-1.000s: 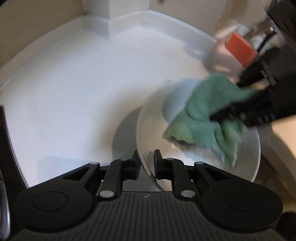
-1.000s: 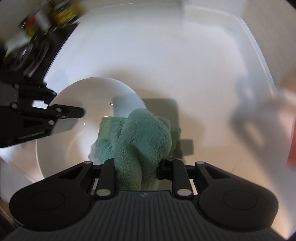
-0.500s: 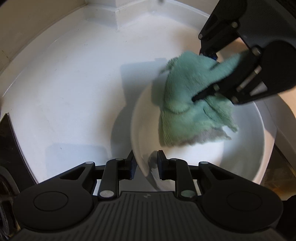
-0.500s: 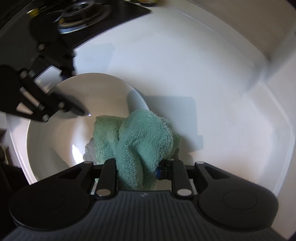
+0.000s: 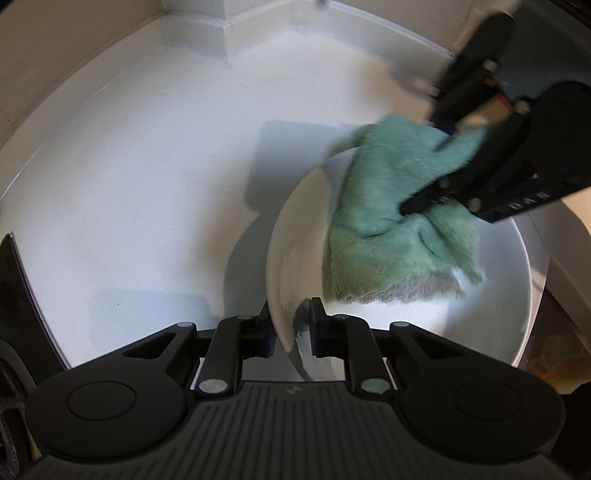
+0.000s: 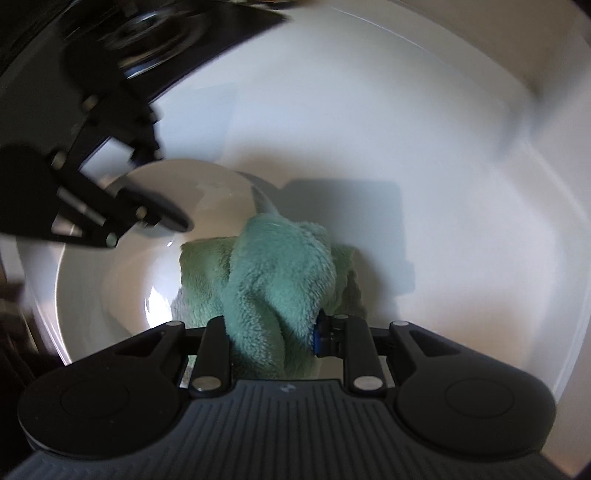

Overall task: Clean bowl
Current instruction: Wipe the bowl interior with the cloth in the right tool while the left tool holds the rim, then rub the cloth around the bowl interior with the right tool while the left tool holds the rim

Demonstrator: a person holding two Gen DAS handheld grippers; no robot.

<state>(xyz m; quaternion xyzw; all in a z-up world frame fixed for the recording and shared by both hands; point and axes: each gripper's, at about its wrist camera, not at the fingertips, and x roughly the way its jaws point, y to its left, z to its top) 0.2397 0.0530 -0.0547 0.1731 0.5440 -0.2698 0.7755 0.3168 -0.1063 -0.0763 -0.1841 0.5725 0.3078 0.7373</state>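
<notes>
White glazed ceramic bowl (image 5: pixel 491 295) sits on the white speckled countertop (image 5: pixel 147 184), rim nearest the left camera caught between the left gripper (image 5: pixel 290 325) jaws: one pad outside the wall, one inside. Those jaws have just been closing, rim between them; whether both pads press on it I can't tell from the blur. Right gripper (image 6: pixel 271 332) comes down into the bowl from the far right of the left view, pinched tight on a fluffy teal microfibre cloth (image 6: pixel 280 280). Cloth bunches up between the jaws, hangs into the bowl interior, and drapes over the far rim; its lower grey-fringed edge lies on the inner wall. From the right view, the left gripper (image 6: pixel 166 221) shows on the bowl's far-left rim, well apart from the cloth. Open room: bare counter spreads wide to the left of the bowl in the left view, and beyond it too. Limits farther out: a raised white backsplash edge (image 5: pixel 258 33) with a jutting corner at the back, beige wall above, black stovetop (image 6: pixel 155 37) with a burner just behind the left gripper in the right view.
</notes>
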